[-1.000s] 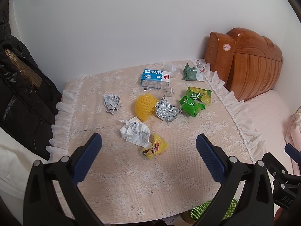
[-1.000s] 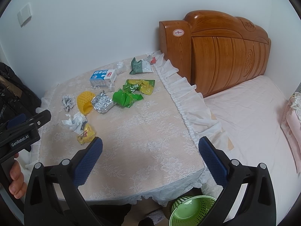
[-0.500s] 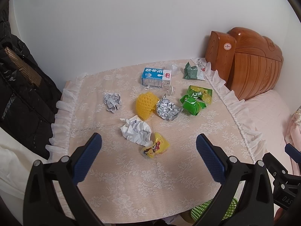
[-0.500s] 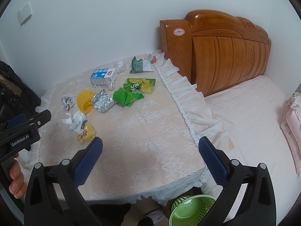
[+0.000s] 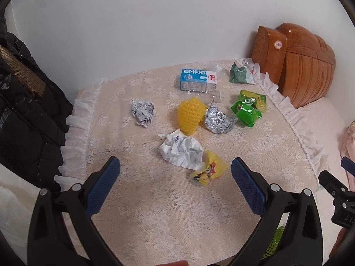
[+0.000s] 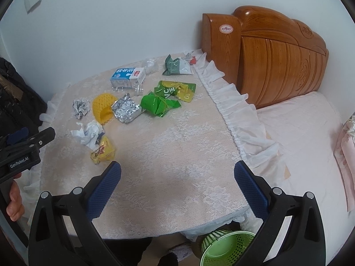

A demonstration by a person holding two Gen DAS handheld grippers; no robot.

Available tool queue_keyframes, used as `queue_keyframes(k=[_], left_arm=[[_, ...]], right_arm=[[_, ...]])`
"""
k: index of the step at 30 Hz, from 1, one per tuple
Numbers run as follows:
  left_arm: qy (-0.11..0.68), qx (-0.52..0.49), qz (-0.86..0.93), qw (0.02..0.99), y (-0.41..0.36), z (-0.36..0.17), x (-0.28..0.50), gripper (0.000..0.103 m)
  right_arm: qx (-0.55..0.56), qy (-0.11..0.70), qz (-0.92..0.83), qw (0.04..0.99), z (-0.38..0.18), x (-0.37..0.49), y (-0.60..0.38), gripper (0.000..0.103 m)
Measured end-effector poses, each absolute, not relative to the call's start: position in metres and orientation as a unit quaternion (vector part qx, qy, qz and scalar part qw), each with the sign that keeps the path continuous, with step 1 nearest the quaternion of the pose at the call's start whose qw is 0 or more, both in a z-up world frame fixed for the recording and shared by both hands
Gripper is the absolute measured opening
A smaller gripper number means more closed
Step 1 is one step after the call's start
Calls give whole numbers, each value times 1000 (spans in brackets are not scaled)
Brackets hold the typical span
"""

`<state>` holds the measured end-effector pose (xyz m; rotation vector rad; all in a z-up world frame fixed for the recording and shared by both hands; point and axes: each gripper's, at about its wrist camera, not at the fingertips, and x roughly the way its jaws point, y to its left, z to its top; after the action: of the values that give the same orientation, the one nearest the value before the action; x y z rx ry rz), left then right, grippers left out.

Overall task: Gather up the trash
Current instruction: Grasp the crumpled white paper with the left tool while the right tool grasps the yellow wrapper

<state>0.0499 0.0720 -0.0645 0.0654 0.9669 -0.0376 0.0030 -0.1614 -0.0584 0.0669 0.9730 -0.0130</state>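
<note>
Trash lies on a lace-covered table (image 5: 155, 210): a yellow snack wrapper (image 5: 207, 171), crumpled white paper (image 5: 180, 148), a yellow foam net (image 5: 190, 116), silver foil (image 5: 217, 120), a grey paper ball (image 5: 143, 112), green bags (image 5: 247, 107), a blue milk carton (image 5: 197, 79) and a green-white bag (image 5: 240, 73). My left gripper (image 5: 175, 177) is open and empty, just short of the yellow wrapper. My right gripper (image 6: 177, 181) is open and empty over the table's near right part; the wrapper (image 6: 103, 150) lies to its left. A green basket (image 6: 226, 247) stands on the floor below the table's front edge.
A wooden headboard (image 6: 266, 55) and a pink bed (image 6: 310, 144) are to the right of the table. A black jacket (image 5: 24, 110) hangs at the left. A white wall runs behind the table.
Both grippers have edged slightly forward toward the table; the trash sits a little nearer in both views. Both stay open.
</note>
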Motion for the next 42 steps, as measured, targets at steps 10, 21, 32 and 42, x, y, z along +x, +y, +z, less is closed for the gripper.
queue_keyframes(k=[10, 21, 32, 42], left_arm=[[508, 27, -32, 861, 129, -126, 89, 96], [509, 5, -36, 860, 160, -141, 109, 96], [493, 18, -74, 867, 145, -135, 112, 96], [506, -6, -110, 856, 108, -140, 112, 96]], right_arm=[[32, 506, 96, 857, -126, 56, -84, 101], [111, 545, 60, 829, -162, 94, -56, 93], [205, 580, 45, 787, -182, 109, -58, 39], [219, 557, 43, 800, -162, 88, -85, 20]])
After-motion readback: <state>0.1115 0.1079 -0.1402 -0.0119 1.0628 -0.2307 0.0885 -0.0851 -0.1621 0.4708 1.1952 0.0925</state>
